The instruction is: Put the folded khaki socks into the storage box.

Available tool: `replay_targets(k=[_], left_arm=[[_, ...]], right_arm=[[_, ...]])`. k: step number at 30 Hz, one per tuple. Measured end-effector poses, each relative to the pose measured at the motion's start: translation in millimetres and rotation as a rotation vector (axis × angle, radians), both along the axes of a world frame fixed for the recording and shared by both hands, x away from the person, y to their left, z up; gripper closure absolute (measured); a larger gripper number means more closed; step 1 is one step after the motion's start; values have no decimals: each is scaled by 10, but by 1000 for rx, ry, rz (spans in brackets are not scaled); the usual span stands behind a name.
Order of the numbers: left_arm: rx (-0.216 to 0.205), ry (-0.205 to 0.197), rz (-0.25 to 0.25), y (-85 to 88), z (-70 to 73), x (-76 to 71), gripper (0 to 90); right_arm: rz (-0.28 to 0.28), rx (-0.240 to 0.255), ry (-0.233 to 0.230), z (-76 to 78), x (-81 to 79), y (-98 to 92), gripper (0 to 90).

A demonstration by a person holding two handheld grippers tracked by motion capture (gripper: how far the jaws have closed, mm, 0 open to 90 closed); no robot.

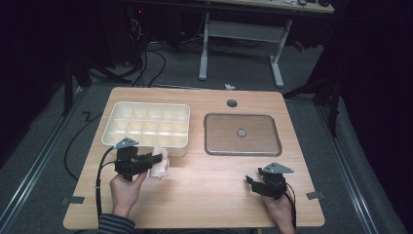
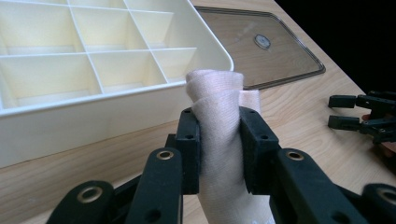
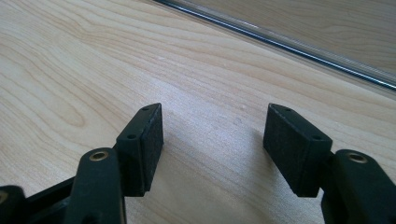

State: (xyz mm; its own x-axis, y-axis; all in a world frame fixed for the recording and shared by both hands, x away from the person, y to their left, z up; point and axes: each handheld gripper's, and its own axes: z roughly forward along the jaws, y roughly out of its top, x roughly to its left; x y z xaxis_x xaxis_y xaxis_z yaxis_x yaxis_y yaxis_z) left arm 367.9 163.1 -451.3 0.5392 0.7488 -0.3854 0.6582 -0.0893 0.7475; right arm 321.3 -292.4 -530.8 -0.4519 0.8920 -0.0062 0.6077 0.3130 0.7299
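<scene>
Left gripper view: left claw (image 2: 219, 149) clamps the rolled cloth (image 2: 218, 116) upright, just beside the compartment tray's (image 2: 93, 116) near wall; right claw (image 3: 212, 144), wide and empty, sits well apart.

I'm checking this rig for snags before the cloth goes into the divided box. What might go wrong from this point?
1. The left hand-held gripper pinches the rolled pink cloth mid-length; its loose upper end may catch the cream divided box at the near wall.
2. The roll could unwind and overhang a compartment.
3. The right hand-held gripper sits open near the clear lid and might nudge its edge.
</scene>
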Motion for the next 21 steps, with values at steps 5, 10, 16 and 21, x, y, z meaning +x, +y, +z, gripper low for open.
replay_targets(k=[5, 10, 16, 21], left_arm=[[8, -6, 7, 35, 48, 26, 719], [5, -13, 11, 66, 85, 51, 719], [16, -20, 13, 91, 128, 89, 719], [27, -25, 19, 126, 175, 143, 719]], right_arm=[[0, 0, 0, 0, 0, 0, 378], [0, 0, 0, 0, 0, 0, 378], [0, -1, 0, 0, 0, 1, 378], [-2, -2, -1, 0, 0, 1, 378]])
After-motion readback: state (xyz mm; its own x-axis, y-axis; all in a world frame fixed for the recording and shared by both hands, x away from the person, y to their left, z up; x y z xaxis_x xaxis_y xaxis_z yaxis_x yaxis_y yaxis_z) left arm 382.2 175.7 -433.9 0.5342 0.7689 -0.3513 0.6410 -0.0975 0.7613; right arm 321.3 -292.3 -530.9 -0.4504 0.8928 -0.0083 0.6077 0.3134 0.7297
